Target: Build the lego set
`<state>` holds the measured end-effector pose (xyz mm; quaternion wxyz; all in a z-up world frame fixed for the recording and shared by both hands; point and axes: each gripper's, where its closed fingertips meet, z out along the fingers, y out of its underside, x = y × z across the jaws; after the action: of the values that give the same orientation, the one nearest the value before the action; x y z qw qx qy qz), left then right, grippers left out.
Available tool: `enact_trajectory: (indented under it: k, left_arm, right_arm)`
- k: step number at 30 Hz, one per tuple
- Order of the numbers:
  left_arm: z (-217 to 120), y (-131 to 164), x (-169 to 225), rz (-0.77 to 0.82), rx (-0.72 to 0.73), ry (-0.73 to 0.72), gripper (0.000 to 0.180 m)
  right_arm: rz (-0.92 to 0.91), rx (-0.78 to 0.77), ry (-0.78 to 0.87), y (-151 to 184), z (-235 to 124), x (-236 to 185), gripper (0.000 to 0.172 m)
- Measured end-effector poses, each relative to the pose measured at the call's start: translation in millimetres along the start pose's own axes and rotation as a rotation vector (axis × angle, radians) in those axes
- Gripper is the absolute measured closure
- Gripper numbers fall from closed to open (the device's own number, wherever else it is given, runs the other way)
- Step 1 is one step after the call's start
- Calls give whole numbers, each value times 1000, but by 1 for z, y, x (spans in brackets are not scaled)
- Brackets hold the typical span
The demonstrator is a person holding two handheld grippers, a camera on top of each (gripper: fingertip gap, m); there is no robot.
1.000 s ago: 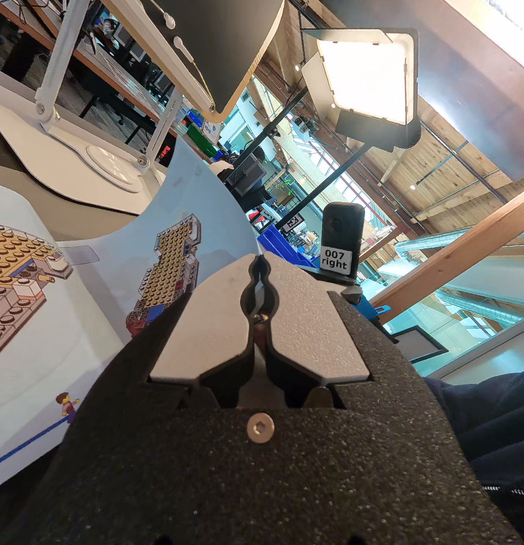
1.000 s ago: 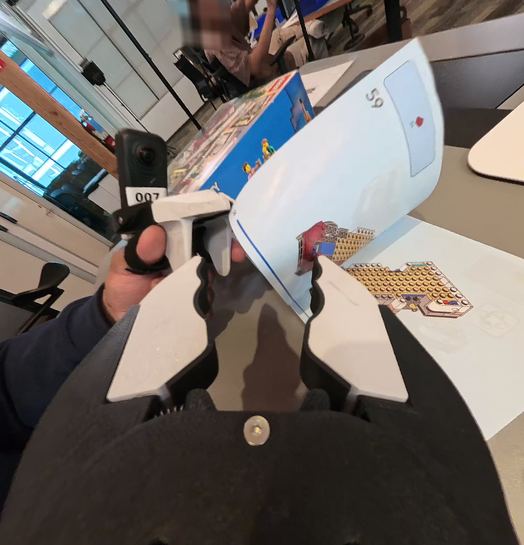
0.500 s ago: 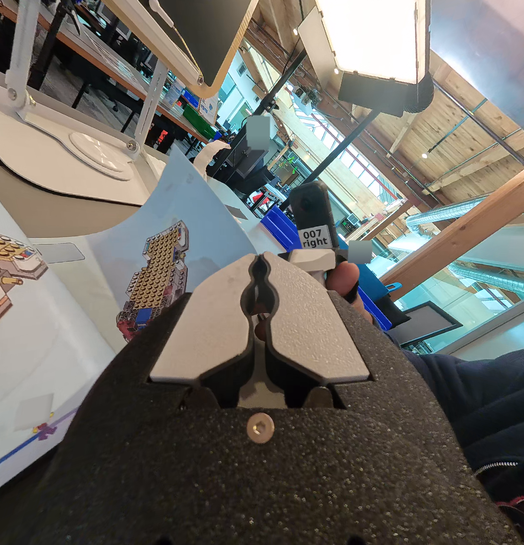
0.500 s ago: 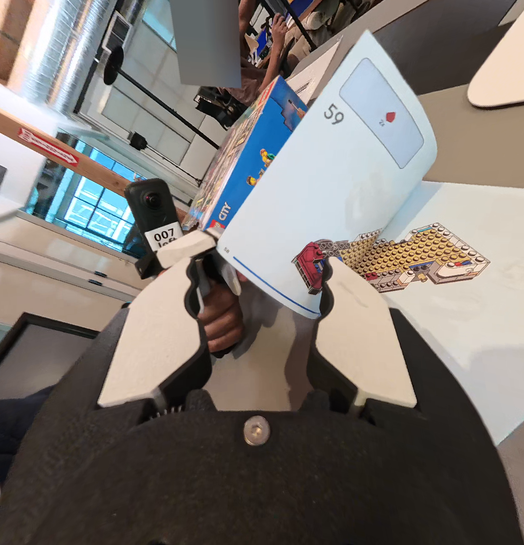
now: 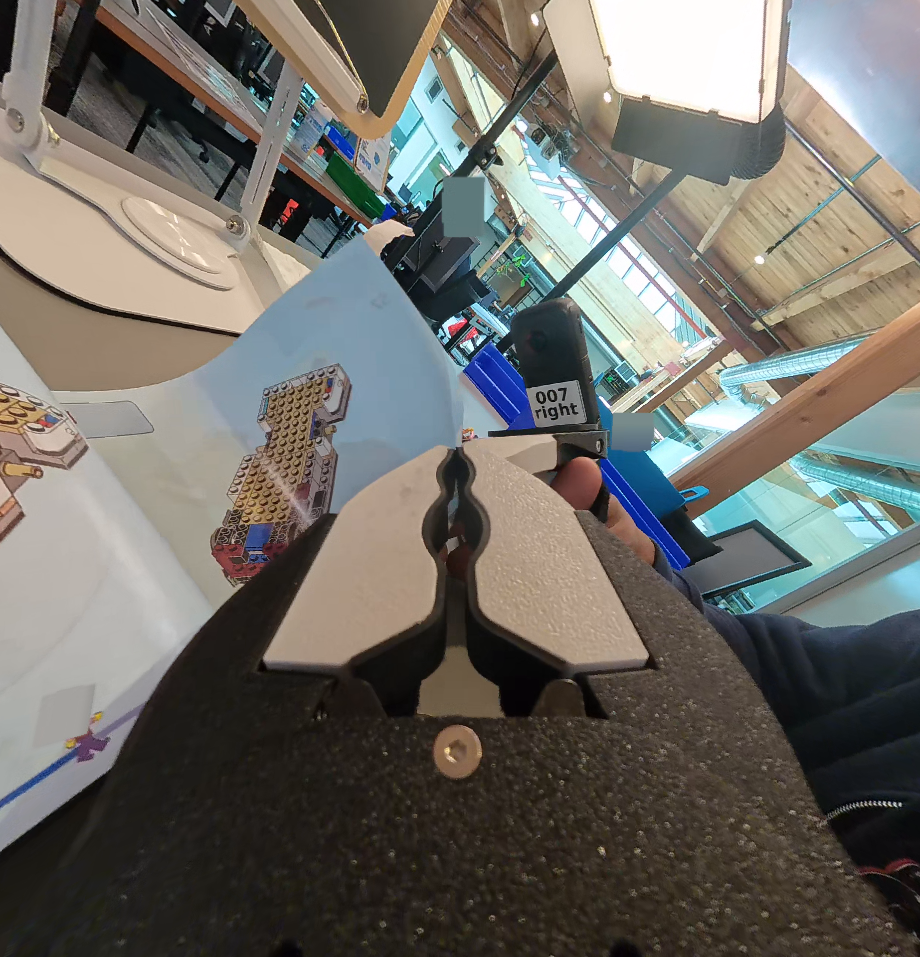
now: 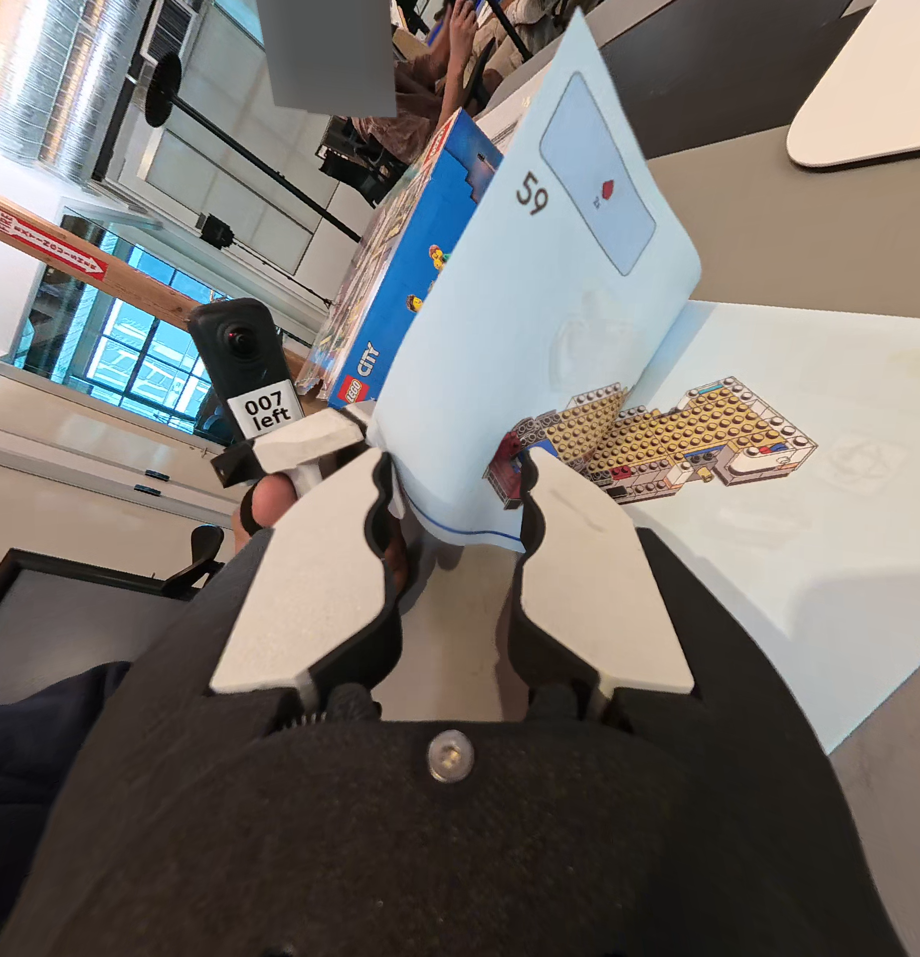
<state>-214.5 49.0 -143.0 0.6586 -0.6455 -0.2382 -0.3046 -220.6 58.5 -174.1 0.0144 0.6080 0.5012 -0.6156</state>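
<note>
An open brick-building instruction booklet (image 6: 758,544) lies on the grey table (image 6: 789,233). One light blue page (image 6: 525,310) is lifted and curls upright; it also shows in the left wrist view (image 5: 343,336). My left gripper (image 5: 457,455) is shut on that page's outer edge, which runs down into the closed fingertips. In the right wrist view the left gripper (image 6: 354,430) sits at the page's corner. My right gripper (image 6: 457,458) is open, and the page's lower edge hangs between its fingers without being pressed. The right gripper (image 5: 530,453) shows just behind my left fingertips.
A blue toy box (image 6: 406,290) stands behind the lifted page. A white lamp base (image 5: 136,222) lies on the table beyond the booklet, also at the right wrist view's corner (image 6: 887,103). A bright light panel (image 5: 680,52) hangs overhead. A dark sleeve (image 5: 836,699) is at the right.
The left gripper stayed shut on the page and raised it further. The right gripper came closer, so the page's lower edge now sits between its open fingers.
</note>
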Motion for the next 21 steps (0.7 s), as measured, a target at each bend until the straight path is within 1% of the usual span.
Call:
enact_trajectory:
  k: [3, 8, 17, 19, 21]
  left_arm:
    - [-1, -1, 0, 0, 3, 0, 180]
    - [-2, -2, -2, 1, 8, -11, 180]
    - [-5, -7, -6, -13, 33, -26, 180]
    - [-6, -8, -5, -12, 36, -28, 180]
    - [-6, -9, -5, -8, 40, -29, 180]
  right_arm:
    - [5, 5, 10, -1, -2, 2, 127]
    - [-3, 13, 59, -4, -6, 8, 126]
    - [-172, 21, 282, -19, -26, 19, 112]
    - [-234, 74, 357, -30, -36, 21, 110]
    - [-280, 138, 354, -42, -42, 11, 111]
